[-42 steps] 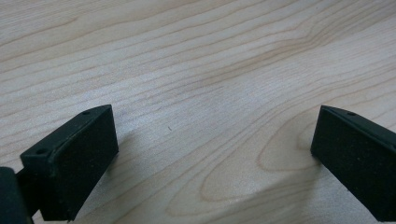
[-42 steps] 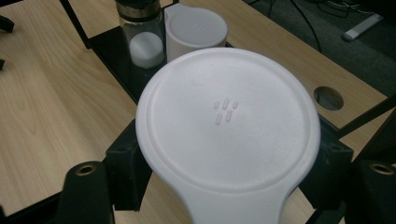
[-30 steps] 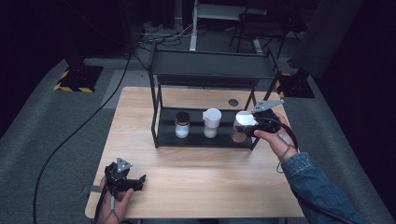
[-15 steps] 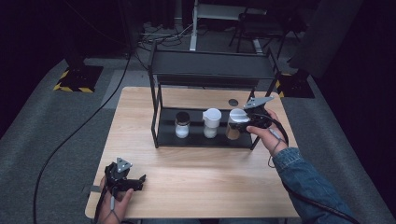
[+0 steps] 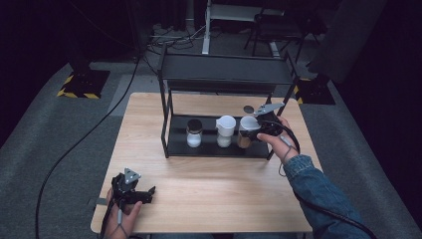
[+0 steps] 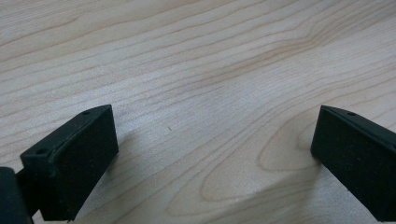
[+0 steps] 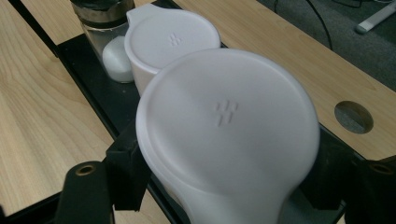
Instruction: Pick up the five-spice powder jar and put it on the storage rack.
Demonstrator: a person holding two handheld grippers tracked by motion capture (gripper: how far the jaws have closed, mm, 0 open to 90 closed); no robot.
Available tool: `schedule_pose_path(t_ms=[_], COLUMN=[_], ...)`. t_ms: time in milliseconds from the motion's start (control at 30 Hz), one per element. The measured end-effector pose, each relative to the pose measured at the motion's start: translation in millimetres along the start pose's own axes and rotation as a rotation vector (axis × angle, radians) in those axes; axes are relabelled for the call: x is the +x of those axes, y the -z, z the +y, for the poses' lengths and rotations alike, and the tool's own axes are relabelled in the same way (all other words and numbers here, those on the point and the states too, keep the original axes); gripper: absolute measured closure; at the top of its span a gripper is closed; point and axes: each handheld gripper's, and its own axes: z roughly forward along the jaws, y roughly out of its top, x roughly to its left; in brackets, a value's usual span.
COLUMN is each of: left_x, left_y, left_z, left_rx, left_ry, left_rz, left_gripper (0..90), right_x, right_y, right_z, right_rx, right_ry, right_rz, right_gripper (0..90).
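Right of centre in the high view, your right gripper [image 5: 255, 130] stays clamped on the white-lidded brown jar [image 5: 247, 131], placing it on the black metal rack's [image 5: 219, 149] lower shelf beside the white lidded cup [image 5: 225, 130]; next, seat it and release, while your left gripper [image 5: 142, 195], jaws apart and empty, rests lower left.

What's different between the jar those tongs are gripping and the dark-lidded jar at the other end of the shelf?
The gripped jar has a wide white lid; the dark-lidded jar has a black cap. The gripped jar holds something brown, the dark-lidded jar something white. The right tongs clamp the gripped jar; the dark-lidded jar stands untouched. Both are on the rack's lower shelf.
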Motion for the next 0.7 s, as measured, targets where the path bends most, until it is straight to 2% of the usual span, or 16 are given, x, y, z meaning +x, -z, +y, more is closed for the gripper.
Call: schedule_pose_path(t_ms=[700], left_x=[0.0], left_y=[0.0], left_z=[0.0], left_rx=[0.000], left_ry=[0.000], left_rz=[0.000], left_gripper=[0.2], right_x=[-5.4], right_y=[-17.0], right_z=[-8.3], right_rx=[0.021], right_ry=[-0.021], right_rz=[0.000], right_gripper=[30.3])
